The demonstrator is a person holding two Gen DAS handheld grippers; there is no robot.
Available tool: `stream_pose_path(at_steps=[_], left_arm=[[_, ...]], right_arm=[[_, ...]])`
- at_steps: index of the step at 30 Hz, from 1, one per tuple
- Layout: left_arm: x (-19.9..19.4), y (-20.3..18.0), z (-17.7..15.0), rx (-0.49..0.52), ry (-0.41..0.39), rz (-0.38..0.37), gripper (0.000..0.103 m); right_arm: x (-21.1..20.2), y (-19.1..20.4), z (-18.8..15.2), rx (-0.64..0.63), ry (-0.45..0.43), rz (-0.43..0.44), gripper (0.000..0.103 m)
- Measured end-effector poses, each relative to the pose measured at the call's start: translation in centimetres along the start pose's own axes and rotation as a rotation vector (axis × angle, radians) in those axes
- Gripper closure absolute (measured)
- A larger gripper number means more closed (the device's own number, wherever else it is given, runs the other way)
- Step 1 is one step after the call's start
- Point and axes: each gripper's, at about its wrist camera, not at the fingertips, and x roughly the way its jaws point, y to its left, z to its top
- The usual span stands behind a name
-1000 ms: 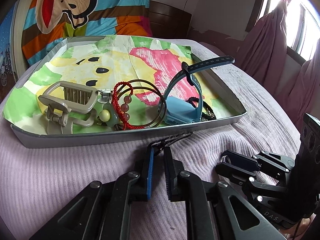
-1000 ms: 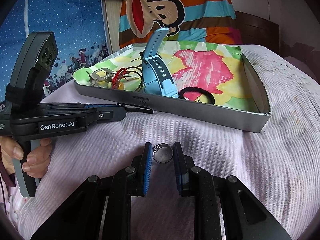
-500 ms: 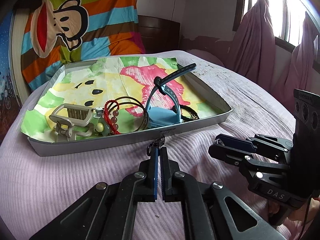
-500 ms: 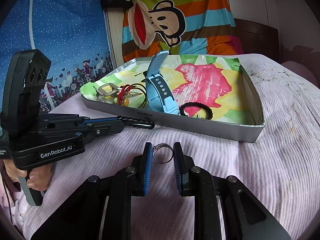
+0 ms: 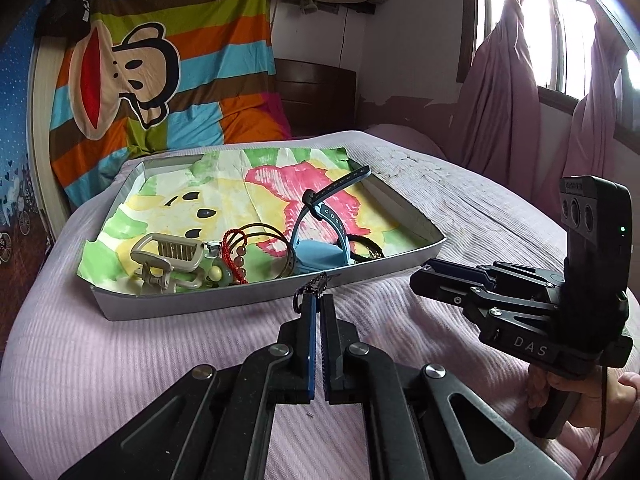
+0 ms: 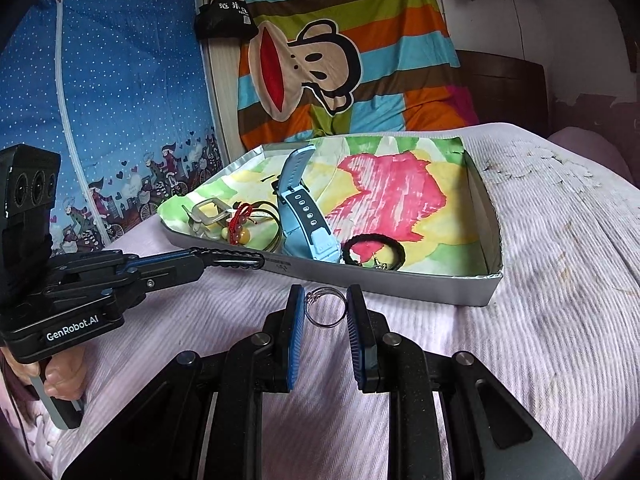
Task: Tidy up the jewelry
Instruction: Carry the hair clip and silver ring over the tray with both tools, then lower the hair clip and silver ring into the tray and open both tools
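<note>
Now that the left tongs point(image 5: 316, 300) have pinched fully together on the dark braided cord point(image 6: 228, 259), where a second ago the pads stood slightly apart around it down on the bedspread, the cord is off the bed point(image 5: 120, 360) and hangs out past the tips, just short of the tray's point(image 5: 248, 300) near wall. Right tongs point(image 6: 326, 312) unchanged: clamped on the thin silver ring point(image 6: 325, 307), pads touching both sides, held clear of the bedspread in front of the tray. Both tongs sit higher than a second ago. So both pickups look done; what's left is the carry over the wall and the drop. Tray already holds a hair claw point(image 5: 168, 258), red bead bracelet point(image 5: 234, 254), thin hoops point(image 5: 276, 236), blue watch point(image 5: 320, 248) and a black hair tie point(image 6: 372, 250). Cord grip is only at one end, so it may swing or snag the wall.
</note>
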Motion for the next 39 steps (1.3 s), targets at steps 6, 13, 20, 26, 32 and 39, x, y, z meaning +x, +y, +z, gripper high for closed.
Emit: stream_pose_path(at_steps=[6, 13, 20, 26, 32, 39], left_arm=[[-1.6, 0.2, 0.7, -0.011, -0.055, -0.001, 0.101], [-2.3, 0.9, 3.2, -0.048, -0.139, 0.058, 0.101], [1.3, 2.4, 5.9, -0.125, -0.100, 0.101, 0.101], [4.2, 4.0, 6.9, -0.187, -0.030, 0.114, 0.101], [6.6, 4.3, 7.2, -0.191, 0.038, 0.134, 0.101], [7.8, 4.5, 6.1, -0.212, 0.098, 0.130, 0.100]], right_arm=[[-0.4, -0.2, 0.3, 0.003, -0.019, 0.002, 0.084], [-1.0, -0.8, 1.1, 0.022, -0.051, -0.021, 0.084], [1.4, -2.8, 3.8, 0.112, -0.035, -0.061, 0.084], [6.4, -4.0, 6.3, 0.171, 0.052, -0.059, 0.084], [9.9, -4.4, 6.7, 0.193, 0.112, -0.079, 0.084], [11.4, -4.2, 5.9, 0.196, 0.145, -0.080, 0.084]])
